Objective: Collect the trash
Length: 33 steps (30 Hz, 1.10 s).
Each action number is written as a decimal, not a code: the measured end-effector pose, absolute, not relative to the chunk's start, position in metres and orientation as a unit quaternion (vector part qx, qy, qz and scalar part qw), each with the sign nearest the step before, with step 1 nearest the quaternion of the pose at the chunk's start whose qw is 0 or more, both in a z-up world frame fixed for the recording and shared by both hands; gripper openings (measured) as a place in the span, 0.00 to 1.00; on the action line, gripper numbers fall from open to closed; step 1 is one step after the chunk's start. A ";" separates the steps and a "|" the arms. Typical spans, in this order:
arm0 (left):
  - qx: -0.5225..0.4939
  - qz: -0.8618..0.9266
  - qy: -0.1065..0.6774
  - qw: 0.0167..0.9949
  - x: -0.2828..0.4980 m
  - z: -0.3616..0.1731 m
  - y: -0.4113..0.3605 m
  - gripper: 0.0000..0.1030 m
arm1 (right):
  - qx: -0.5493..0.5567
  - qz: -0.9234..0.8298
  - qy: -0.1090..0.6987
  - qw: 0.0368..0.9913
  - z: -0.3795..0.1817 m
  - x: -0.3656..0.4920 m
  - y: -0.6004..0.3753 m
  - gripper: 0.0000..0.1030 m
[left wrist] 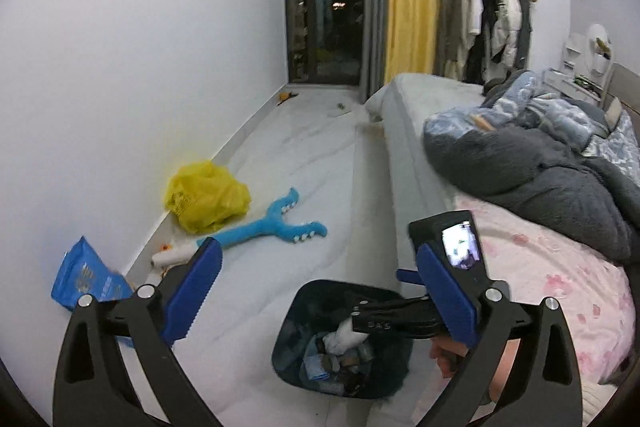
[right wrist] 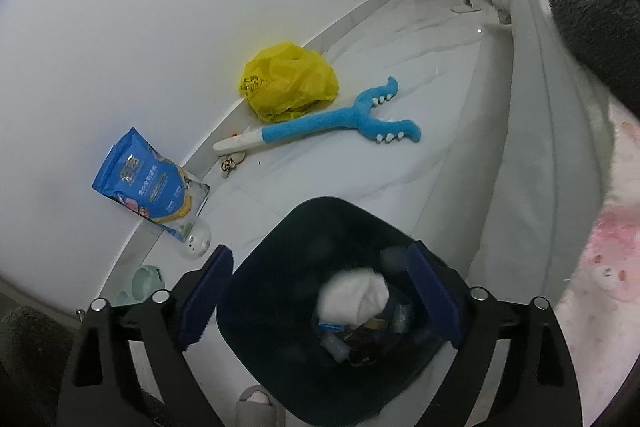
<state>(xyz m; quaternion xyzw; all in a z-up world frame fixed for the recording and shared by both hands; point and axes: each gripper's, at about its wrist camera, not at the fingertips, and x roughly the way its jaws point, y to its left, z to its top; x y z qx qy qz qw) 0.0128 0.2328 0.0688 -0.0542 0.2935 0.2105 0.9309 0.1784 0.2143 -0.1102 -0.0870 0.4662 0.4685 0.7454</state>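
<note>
Both tongs stand wide and empty over a dark bin [right wrist: 280,251] on the pale floor [right wrist: 360,179] beside a bed [left wrist: 540,267]. The right tongs [right wrist: 320,295] hang directly above the bin's mouth, where a white wad [right wrist: 356,293], blurred, sits atop the rubbish inside, between the blue pads without touching them. The left tongs [left wrist: 316,291] are higher, looking across the room, with the right tool [left wrist: 400,315] crossing their view over the bin. Along the wall lie a yellow bag [right wrist: 288,81], a blue plush toy [right wrist: 328,127] just beside it, and a blue pouch [right wrist: 148,183] leaning on the wall.
</note>
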 end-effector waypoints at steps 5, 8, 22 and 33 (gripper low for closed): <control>-0.038 0.202 0.276 0.939 0.011 0.082 0.213 0.97 | -0.078 0.473 0.462 0.746 -0.097 0.180 0.199 0.96; -0.032 0.193 0.269 0.943 0.010 0.088 0.199 0.97 | -0.084 0.472 0.448 0.755 -0.085 0.174 0.188 0.97; -0.072 0.155 0.265 0.949 -0.014 0.078 0.160 0.97 | -0.087 0.407 0.363 0.834 -0.008 0.148 0.058 0.97; -0.056 0.134 0.269 0.952 -0.019 0.052 0.134 0.97 | -0.056 0.286 0.315 0.903 0.007 0.121 -0.089 0.97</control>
